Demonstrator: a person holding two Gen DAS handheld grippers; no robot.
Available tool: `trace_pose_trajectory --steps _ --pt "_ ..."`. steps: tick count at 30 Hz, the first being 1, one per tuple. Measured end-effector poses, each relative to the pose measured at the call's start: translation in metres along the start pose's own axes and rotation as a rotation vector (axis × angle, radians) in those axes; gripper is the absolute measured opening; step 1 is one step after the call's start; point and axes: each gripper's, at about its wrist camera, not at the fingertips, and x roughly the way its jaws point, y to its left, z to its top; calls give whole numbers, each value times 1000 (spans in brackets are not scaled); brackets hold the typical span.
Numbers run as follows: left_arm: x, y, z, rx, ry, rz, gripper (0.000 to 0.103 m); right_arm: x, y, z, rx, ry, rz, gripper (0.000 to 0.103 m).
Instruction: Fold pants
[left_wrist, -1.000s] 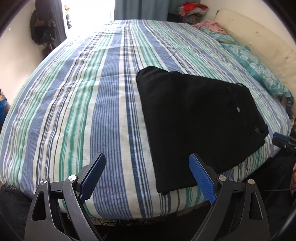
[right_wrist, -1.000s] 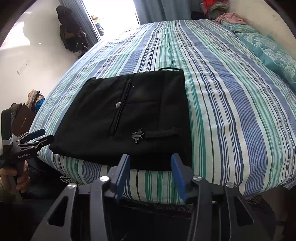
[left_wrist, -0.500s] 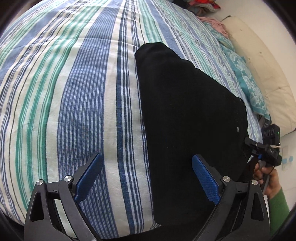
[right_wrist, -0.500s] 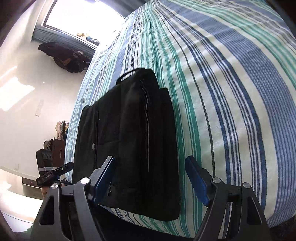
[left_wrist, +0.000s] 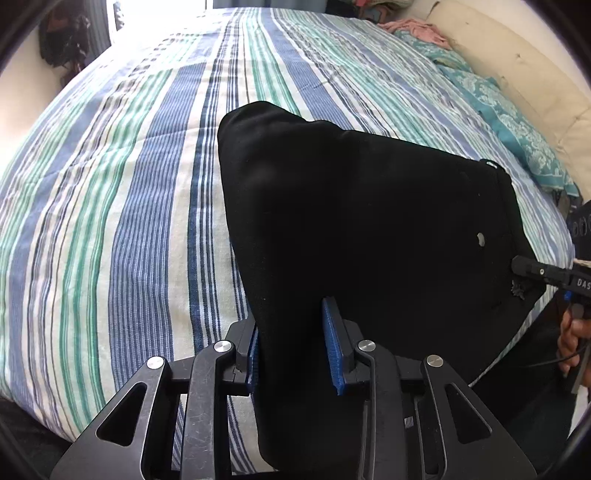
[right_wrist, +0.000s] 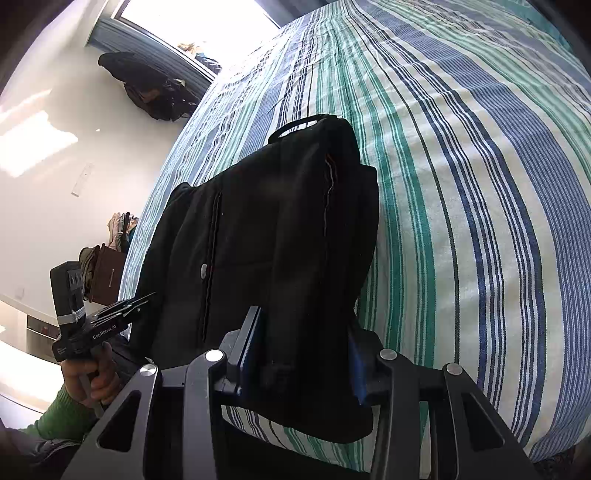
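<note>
Both grippers have come in close to the black pants (left_wrist: 362, 236) since a second ago. Back then they hung off the near edge of the bed with their blue pads wide apart and nothing between them. Now each one has a near corner of the pants between its pads.

The pants lie on the striped bed cover (left_wrist: 122, 206), close to the near edge of the bed. They already look folded into a thick, flat block, with the button and the waist end on the right side in the left wrist view. So part of the folding seems done. At least one more fold, or a lift to put them away, looks like what is left.

The left gripper (left_wrist: 293, 343) is closing on the near left corner. Black cloth fills the space between its pads, and the corner bulges up a little there. The right gripper (right_wrist: 303, 358) is closing on the near right corner, and cloth fills its gap too. In both, the pads look like they press the cloth.

Farther out, a teal flowered pillow (left_wrist: 517, 125) lies by the cream headboard (left_wrist: 524, 62). A green sleeve (right_wrist: 62, 417) shows behind the left gripper in the right wrist view.
</note>
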Motion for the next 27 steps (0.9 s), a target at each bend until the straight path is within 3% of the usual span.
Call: trace_pose_trajectory --steps 14,20,27 --pt "-1 -7 -1 41 -14 56 28 0 -4 2 -4 4 -15 41" --pt "-18 -3 -2 9 -45 10 19 -12 0 3 -5 -11 29 36" --pt "-33 8 -1 -29 -60 -34 17 -22 13 3 -13 -34 98 34"
